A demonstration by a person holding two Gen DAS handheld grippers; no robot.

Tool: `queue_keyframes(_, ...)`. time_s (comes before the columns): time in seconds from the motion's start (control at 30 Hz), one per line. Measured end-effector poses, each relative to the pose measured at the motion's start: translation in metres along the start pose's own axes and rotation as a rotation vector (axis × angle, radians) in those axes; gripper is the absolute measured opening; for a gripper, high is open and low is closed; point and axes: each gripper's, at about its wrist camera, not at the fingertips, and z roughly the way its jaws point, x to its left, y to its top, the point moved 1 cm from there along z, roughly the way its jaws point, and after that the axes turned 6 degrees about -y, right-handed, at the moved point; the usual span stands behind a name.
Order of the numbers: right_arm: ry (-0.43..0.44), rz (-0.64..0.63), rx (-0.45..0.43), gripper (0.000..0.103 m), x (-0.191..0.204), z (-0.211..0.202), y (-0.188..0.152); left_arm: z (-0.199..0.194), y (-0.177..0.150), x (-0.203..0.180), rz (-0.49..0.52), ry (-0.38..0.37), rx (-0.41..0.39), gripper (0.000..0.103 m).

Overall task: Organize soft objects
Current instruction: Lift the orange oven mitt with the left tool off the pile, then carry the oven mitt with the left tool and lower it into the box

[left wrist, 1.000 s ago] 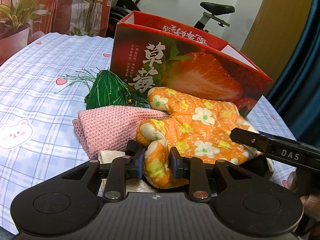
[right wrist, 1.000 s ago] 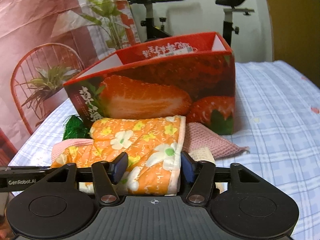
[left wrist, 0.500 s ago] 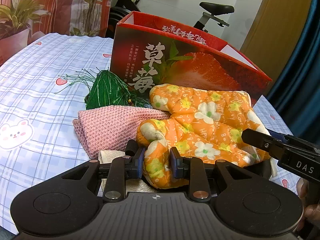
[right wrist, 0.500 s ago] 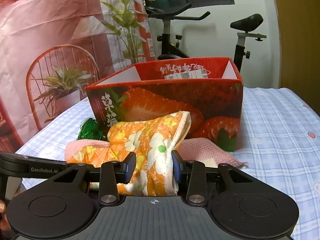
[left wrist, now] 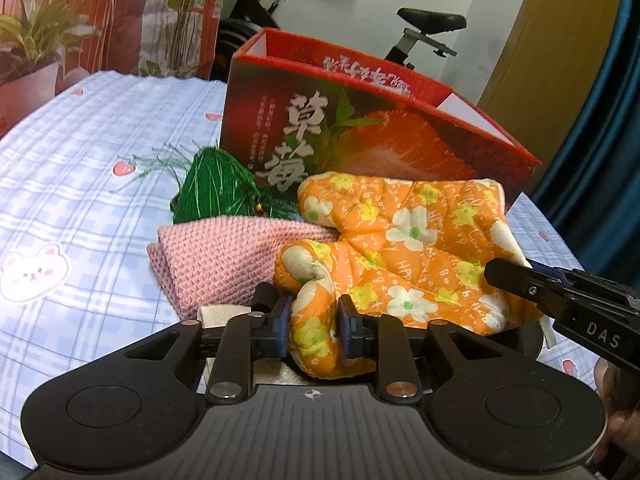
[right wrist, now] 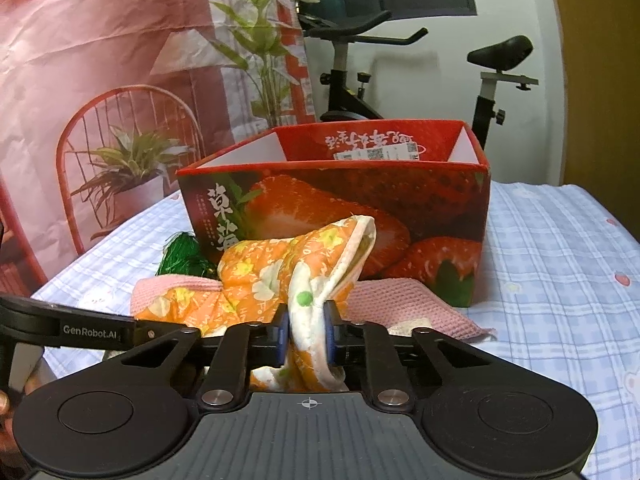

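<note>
An orange floral oven mitt [left wrist: 412,240] lies over a pink knitted cloth [left wrist: 224,256] in front of the open red strawberry box [left wrist: 360,136]. My left gripper [left wrist: 314,320] is closing, its pads pressing the mitt's thumb end. My right gripper [right wrist: 307,328] is also closing, with the white-lined cuff of the mitt [right wrist: 260,276] pinched between its pads and held a little raised. The pink cloth [right wrist: 400,300] shows on both sides of the mitt. A green tasselled bundle [left wrist: 208,188] rests against the box's left corner.
The blue checked sheet [left wrist: 80,184] spreads out to the left and, in the right wrist view, to the right of the box [right wrist: 340,208]. A beige cloth [left wrist: 218,312] peeks from under the pink one. An exercise bike [right wrist: 352,60] and potted plants stand behind.
My right gripper's jaws narrowed onto the mitt's cuff and lifted it, so that end of the mitt now stands higher. My left gripper kept its place and squeezed the thumb end slightly tighter.
</note>
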Motion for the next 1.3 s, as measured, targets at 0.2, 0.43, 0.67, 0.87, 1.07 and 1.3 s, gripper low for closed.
queue_keyframes(0.2,0.007,0.008,-0.035,0.011,-0.004,-0.009,0.008,-0.023,0.009,-0.010,0.041,-0.010,-0.084,0.017)
queue_keyframes(0.43,0.015,0.000,-0.110,0.011,-0.004,-0.028,0.022,-0.051,0.024,-0.026,0.105,-0.009,-0.196,0.017)
queue_keyframes(0.67,0.026,-0.046,-0.183,0.011,0.001,-0.043,0.050,-0.072,0.053,-0.044,0.181,0.012,-0.299,0.017)
queue_keyframes(0.87,0.039,-0.062,-0.226,0.011,-0.004,-0.045,0.088,-0.074,0.085,-0.055,0.221,0.019,-0.350,0.017)
queue_keyframes(1.07,0.042,-0.088,-0.236,0.011,-0.011,-0.030,0.131,-0.055,0.121,-0.058,0.250,0.040,-0.352,0.017)
queue_keyframes(1.3,0.012,-0.112,-0.178,0.011,-0.020,0.019,0.170,-0.015,0.163,-0.045,0.223,0.033,-0.264,0.017)
